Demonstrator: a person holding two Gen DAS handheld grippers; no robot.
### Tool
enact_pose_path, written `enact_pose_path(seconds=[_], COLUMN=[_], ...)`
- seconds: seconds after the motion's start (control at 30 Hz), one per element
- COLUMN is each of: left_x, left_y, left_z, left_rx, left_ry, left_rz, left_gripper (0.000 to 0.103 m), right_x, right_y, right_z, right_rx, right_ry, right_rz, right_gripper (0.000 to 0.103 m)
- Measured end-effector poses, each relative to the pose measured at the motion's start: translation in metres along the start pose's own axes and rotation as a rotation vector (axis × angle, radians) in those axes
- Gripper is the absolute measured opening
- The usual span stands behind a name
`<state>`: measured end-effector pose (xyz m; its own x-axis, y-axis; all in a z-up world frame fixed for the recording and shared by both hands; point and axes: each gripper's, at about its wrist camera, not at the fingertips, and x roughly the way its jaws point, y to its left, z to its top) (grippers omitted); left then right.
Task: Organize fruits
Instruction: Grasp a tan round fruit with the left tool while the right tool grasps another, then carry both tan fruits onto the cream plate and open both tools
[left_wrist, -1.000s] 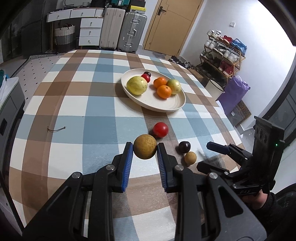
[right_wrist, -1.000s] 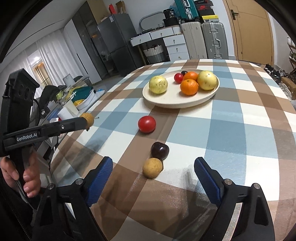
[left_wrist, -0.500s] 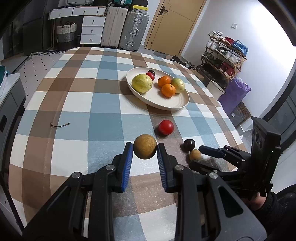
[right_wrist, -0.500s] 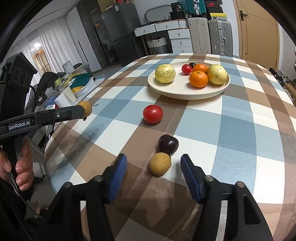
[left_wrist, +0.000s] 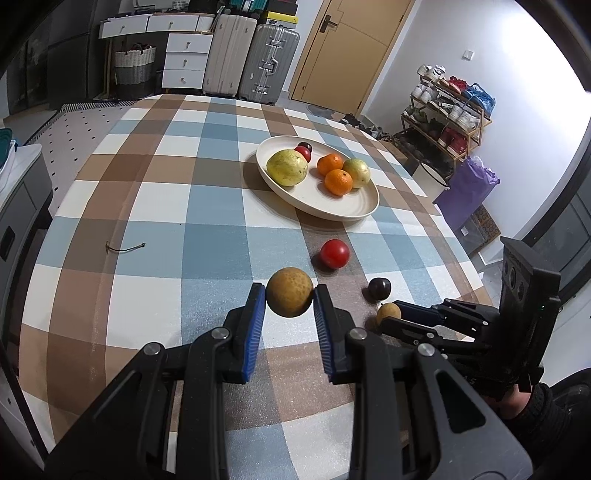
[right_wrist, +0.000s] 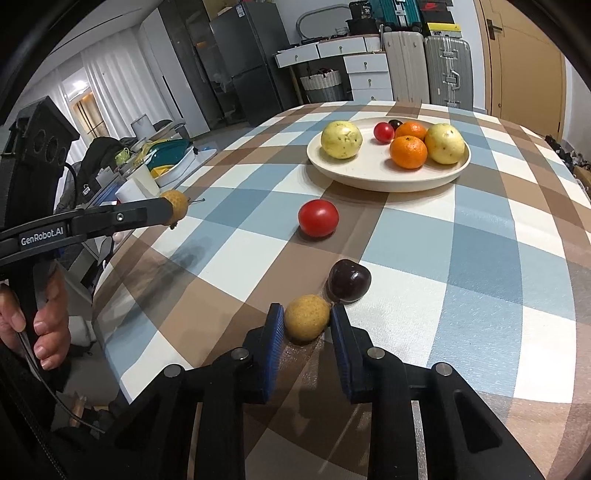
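Fruits sit in two groups: most in the plate (left_wrist: 364, 210) at the far side, three loose on the near tablecloth (left_wrist: 207, 254). My left gripper (left_wrist: 289, 295) holds a tan fruit (left_wrist: 289, 291) aloft; my right gripper (right_wrist: 306, 322) pinches a smaller tan fruit (right_wrist: 306, 322) on the cloth, touching a dark plum (right_wrist: 349, 280). I fear lifting will nudge that plum rolling (it's round). Neither held fruit shows a clear long axis.
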<state>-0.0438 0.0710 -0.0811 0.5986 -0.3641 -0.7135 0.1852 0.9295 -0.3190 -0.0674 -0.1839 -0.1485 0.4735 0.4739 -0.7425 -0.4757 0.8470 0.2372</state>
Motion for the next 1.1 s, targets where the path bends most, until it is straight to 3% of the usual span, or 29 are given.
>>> enact_pose_path(seconds=[0.3, 0.6, 0.73, 1.1], left_x=[-0.006, -0.01, -0.008, 0.009], left_y=[-0.01, -0.026, -0.03, -0.049], left_z=[0.002, 0.012, 0.022, 0.07], left_rx=[0.024, 0.026, 0.02, 0.071], left_ry=[-0.004, 0.002, 0.014, -0.006], left_rz=[-0.001, -0.051, -0.083, -0.082], left_gripper=[0.024, 0.024, 0.024, 0.024], right_x=[-0.014, -0.041, -0.055, -0.07], right_y=[0.003, 0.003, -0.002, -0.023], right_z=[0.001, 0.01, 0.019, 0.058], right_rx=[-0.01, -0.003, 0.008, 0.027], right_ry=[-0.027, -0.1, -0.144, -0.232], right_rz=[0.02, 0.049, 0.065, 0.091], right_gripper=[0.026, 0.026, 0.026, 0.026])
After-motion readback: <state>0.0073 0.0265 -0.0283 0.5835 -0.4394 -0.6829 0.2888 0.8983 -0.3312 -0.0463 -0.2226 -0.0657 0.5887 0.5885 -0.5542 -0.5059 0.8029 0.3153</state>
